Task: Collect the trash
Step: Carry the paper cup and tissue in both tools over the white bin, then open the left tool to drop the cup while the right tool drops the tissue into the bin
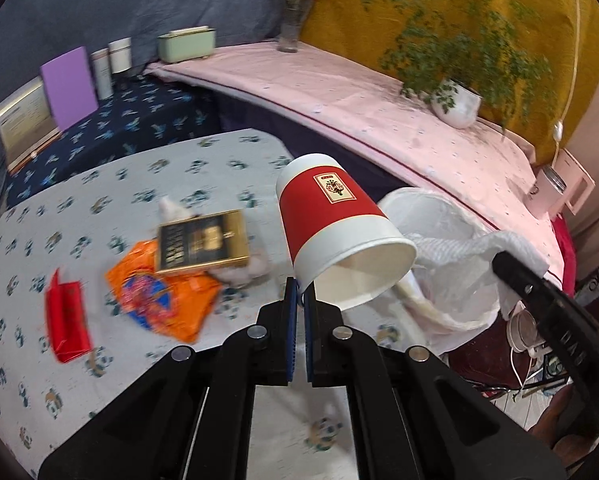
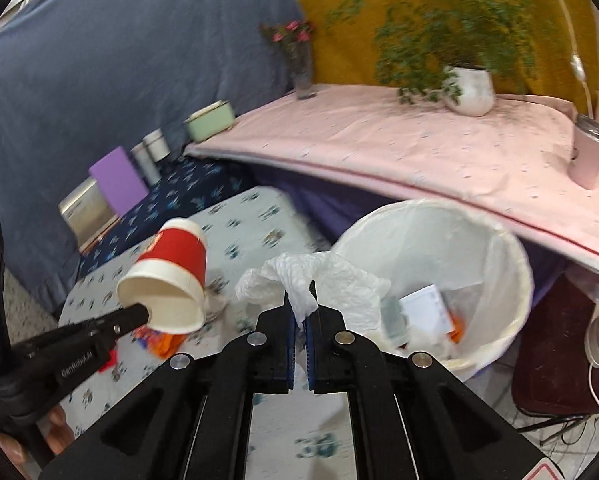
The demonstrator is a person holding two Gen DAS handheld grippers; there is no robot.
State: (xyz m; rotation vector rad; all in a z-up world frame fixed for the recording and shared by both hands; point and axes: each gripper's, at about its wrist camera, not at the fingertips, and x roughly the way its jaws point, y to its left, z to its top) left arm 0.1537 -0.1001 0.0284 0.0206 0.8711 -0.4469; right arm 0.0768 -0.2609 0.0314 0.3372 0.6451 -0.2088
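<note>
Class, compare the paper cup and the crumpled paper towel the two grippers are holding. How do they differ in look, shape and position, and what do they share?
The paper cup is rigid, with a red band; the paper towel is limp, crumpled and all white. The left gripper pinches the cup by its rim, tipped mouth-down over the table; the right gripper holds the towel at the bin edge. Both are held in closed jaws, clear of the table.

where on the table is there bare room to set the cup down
Bare cloth lies on the table nearer than the red box, and far of the gold box. Crowded around the orange wrapper.
</note>
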